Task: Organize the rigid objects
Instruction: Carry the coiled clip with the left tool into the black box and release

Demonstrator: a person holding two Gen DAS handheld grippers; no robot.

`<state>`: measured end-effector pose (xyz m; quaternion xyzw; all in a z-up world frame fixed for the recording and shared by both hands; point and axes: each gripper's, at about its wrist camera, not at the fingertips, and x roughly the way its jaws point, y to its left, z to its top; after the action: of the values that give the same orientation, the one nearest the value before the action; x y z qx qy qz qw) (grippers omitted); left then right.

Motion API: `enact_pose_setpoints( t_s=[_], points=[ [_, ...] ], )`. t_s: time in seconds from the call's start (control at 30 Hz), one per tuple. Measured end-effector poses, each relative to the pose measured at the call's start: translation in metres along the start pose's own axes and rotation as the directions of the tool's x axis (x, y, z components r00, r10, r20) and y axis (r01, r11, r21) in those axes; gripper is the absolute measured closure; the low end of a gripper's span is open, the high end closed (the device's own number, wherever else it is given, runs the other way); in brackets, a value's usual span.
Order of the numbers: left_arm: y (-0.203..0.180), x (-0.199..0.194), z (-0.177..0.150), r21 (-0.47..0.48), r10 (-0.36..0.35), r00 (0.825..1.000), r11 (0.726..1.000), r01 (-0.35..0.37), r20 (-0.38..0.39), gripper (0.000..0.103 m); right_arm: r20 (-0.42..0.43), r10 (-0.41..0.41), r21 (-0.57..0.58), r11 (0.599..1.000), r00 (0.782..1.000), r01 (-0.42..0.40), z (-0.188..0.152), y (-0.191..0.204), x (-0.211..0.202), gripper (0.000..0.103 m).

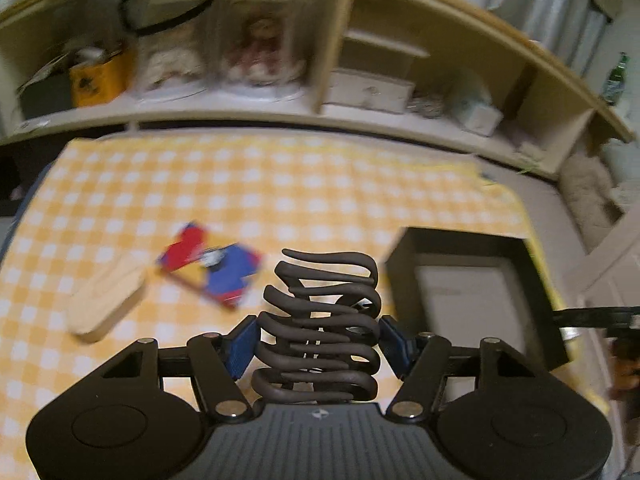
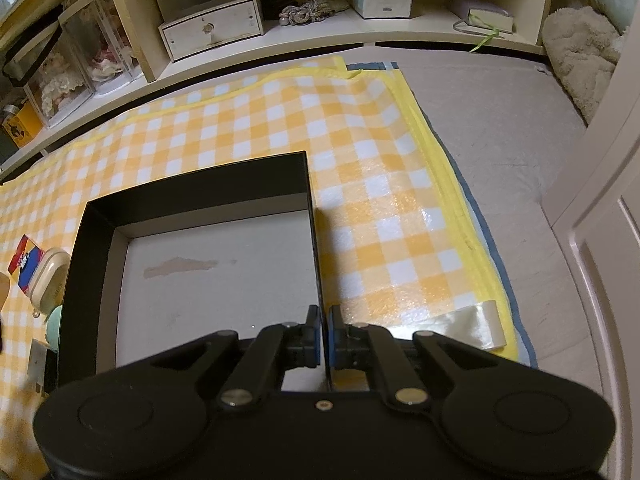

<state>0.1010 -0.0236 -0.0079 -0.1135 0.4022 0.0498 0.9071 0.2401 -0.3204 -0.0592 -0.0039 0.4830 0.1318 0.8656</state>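
A dark brown hair claw clip (image 1: 324,312) hangs above the yellow checked mat (image 1: 280,184), and my left gripper (image 1: 320,342) is shut on it, its blue pads (image 1: 242,346) pressing both sides. The open black box (image 1: 460,240) with a pale floor lies just to the right of it. In the right wrist view my right gripper (image 2: 323,320) is shut on the right wall of that black box (image 2: 200,184). Left of the box lie a cream case (image 2: 48,276), a red and blue card (image 2: 26,264) and a mint green object (image 2: 56,320).
A beige wooden piece (image 1: 106,300) and the red and blue card (image 1: 212,272) lie on the mat to the left. A low shelf (image 2: 280,40) with a small drawer unit (image 2: 208,32), doll cases and a tissue box runs along the back. A white door (image 2: 600,200) stands at right.
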Motion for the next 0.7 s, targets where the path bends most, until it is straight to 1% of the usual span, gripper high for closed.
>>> enact_pose_setpoints(
  t_s=[0.1,0.17,0.33,0.47,0.57,0.7],
  points=[
    [-0.037,0.012,0.003,0.015,-0.058,0.998,0.998,0.058,0.003,0.038,0.000,0.006,0.004,1.000,1.000,-0.006,0.000,-0.001,0.000,0.099],
    [-0.059,0.022,0.002,0.021,-0.084,0.996,0.996,0.084,0.004,0.038,-0.001,0.014,0.005,1.000,1.000,-0.014,0.000,-0.001,0.000,0.099],
    [-0.106,0.055,-0.009,-0.027,-0.147,0.989,0.989,0.147,-0.003,0.038,-0.002,0.038,0.028,0.999,0.999,-0.038,0.000,-0.006,0.000,0.098],
    [-0.127,0.078,-0.025,-0.084,-0.193,0.981,0.978,0.191,-0.025,0.038,-0.007,0.060,0.054,0.997,0.998,-0.059,0.002,-0.010,0.000,0.097],
    [-0.136,0.087,-0.035,-0.095,-0.204,0.979,0.975,0.201,-0.022,0.038,-0.007,0.067,0.058,0.996,0.998,-0.066,0.002,-0.011,0.001,0.097],
    [-0.143,0.097,-0.038,-0.126,-0.215,0.976,0.970,0.210,-0.023,0.038,-0.009,0.091,0.102,0.991,0.996,-0.090,0.003,-0.019,0.002,0.096]
  ],
)
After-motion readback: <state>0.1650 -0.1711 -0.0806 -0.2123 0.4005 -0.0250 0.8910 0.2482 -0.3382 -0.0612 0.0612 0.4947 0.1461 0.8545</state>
